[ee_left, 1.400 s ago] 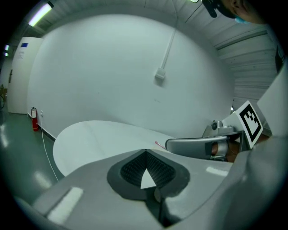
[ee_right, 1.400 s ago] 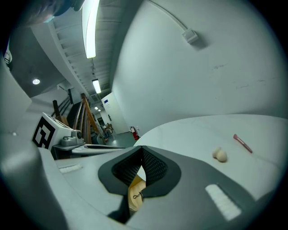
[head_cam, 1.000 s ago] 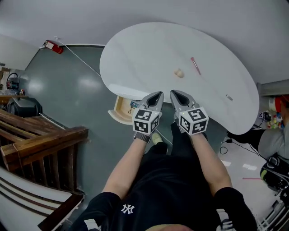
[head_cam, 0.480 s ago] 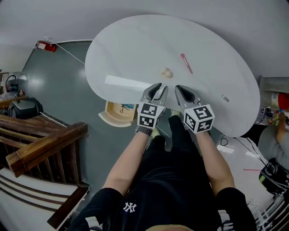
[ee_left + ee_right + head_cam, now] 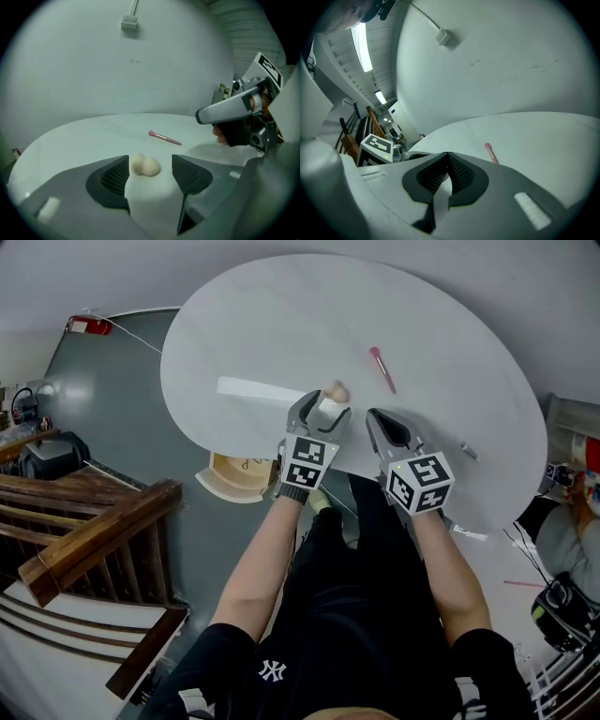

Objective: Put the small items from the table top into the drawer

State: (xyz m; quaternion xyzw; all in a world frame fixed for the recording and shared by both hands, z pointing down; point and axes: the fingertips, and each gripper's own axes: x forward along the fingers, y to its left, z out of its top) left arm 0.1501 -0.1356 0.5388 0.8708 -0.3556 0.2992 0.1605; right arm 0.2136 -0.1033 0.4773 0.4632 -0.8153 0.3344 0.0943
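Nearest, head view: both bare forearms [image 5: 267, 559] reach forward over the near edge of the white table [image 5: 281, 315].

Left gripper [image 5: 322, 411]: jaws stand well apart and point down at the tabletop. Its own view shows the cream two-lobed lump [image 5: 145, 165] lying on the table between the jaw tips, nearer the left-hand pad. The pads are not pressing on it, and I cannot tell whether that pad touches it.

Right gripper [image 5: 380, 420]: just beside the left one, over the table edge. Jaws are closed together with nothing between them.

Drawer [image 5: 236, 476]: light wood, pulled open under the table's near edge, left of the left gripper.

Pink brush [image 5: 382, 369]: flat on the table beyond both grippers, well apart from the lump.

Small grey piece [image 5: 469, 452]: on the table out to the right, near the rim. Too small to identify.

Wooden railing [image 5: 89, 540]: on the floor side, far left.
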